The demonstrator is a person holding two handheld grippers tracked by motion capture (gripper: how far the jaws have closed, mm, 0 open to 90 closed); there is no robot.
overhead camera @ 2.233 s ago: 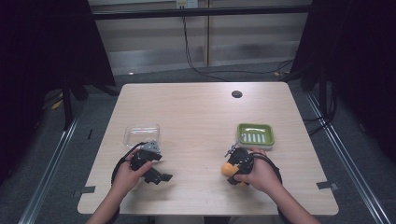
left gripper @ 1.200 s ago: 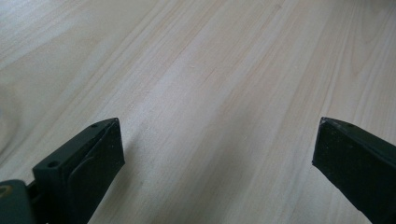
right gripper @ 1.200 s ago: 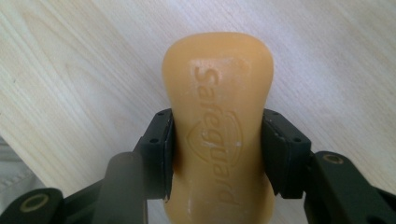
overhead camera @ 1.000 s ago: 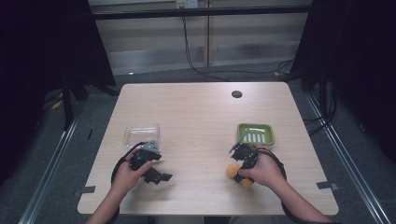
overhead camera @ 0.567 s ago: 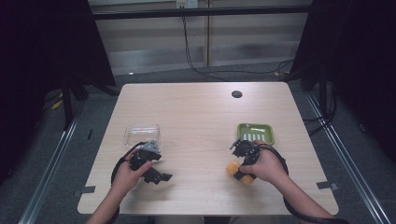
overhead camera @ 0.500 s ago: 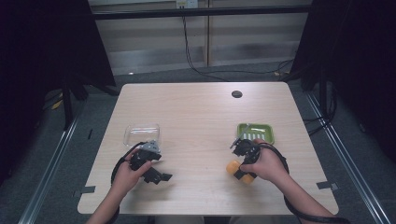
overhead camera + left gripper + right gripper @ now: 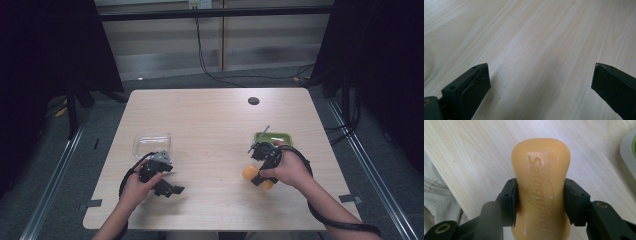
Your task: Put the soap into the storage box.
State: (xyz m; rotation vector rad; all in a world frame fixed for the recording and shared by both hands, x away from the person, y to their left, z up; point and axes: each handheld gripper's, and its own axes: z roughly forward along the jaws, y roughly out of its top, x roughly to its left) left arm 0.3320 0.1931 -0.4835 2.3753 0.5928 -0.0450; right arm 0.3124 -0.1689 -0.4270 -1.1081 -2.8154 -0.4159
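Right gripper (image 7: 540, 202): jaws clamped on the waist of an orange, hourglass-shaped bar of soap (image 7: 541, 187), one black pad on each narrow side. Soap face is turned to the right gripper view; the moulded word "Safeguard" reads along its length, with a shield-like outline pressed around the middle letters. Surface waxy, a few pale scuffs near the letters. No other writing legible.

High view: the right gripper (image 7: 263, 159) sits in the person's right hand (image 7: 290, 169) over the near right part of the pale wooden table (image 7: 210, 130). The bar of soap (image 7: 250, 173) shows as an orange lump at the hand's left side, above the tabletop; whether it clears the wood or touches it cannot be told from this angle. Just beyond the hand lies a green rectangular plastic tray (image 7: 278, 136), partly covered by the gripper. Its pale rim enters the right gripper view at the upper right edge.

Left gripper (image 7: 161, 175): held in the left hand (image 7: 136, 186) at the near left of the table, low over the wood. In the left gripper view the two black jaws stand wide apart with bare wood grain between them. Just beyond it rests a clear plastic rectangular container (image 7: 152, 144), well apart from the soap.

A small dark round hole (image 7: 253, 100) marks the far side of the table.
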